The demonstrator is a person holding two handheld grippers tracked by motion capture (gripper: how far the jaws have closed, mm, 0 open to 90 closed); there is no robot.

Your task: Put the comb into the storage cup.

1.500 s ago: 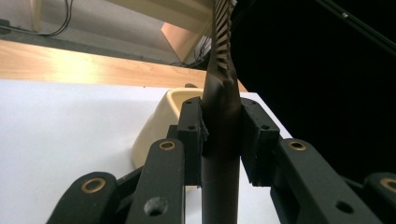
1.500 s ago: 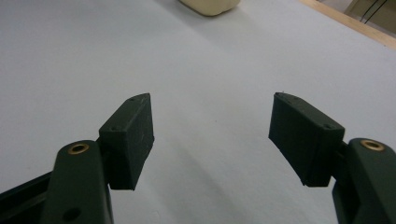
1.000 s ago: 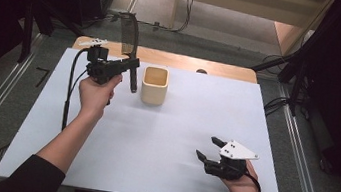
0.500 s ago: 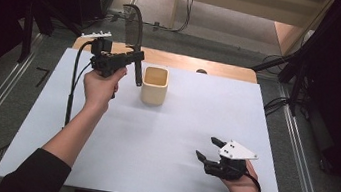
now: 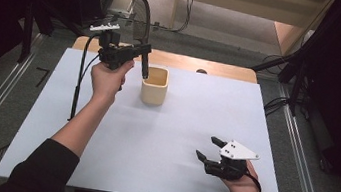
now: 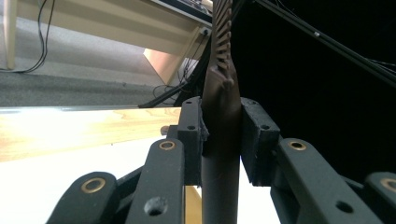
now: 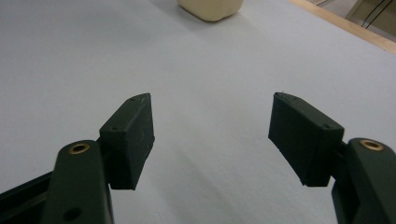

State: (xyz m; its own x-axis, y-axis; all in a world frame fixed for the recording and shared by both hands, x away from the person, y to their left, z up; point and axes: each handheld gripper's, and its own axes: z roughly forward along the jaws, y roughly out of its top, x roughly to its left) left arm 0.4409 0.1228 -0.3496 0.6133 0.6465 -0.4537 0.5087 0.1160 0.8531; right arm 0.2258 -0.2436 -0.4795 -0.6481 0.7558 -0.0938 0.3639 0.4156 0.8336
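Note:
A dark brown slotted spatula (image 5: 140,17) stands nearly upright, and my left gripper (image 5: 143,51) is shut on its handle. In the left gripper view both pads press the handle (image 6: 221,140) and the slotted head rises above them. The handle's lower end hangs at the left rim of a beige square cup (image 5: 154,86) that stands on the white table (image 5: 174,127); I cannot tell whether it touches the cup. My right gripper (image 5: 206,149) rests low near the table's front right, open, with nothing between its pads (image 7: 131,135). The cup (image 7: 210,8) lies far ahead of it.
A wooden strip (image 5: 213,67) runs along the table's far edge. Grey floor, cables and metal rails (image 5: 298,144) surround the table. A black cable (image 5: 78,83) trails from the left gripper down over the table's left part.
The left gripper has risen and moved toward the far edge with the spatula, whose handle end now hangs at the cup's rim. The right gripper has stayed put.

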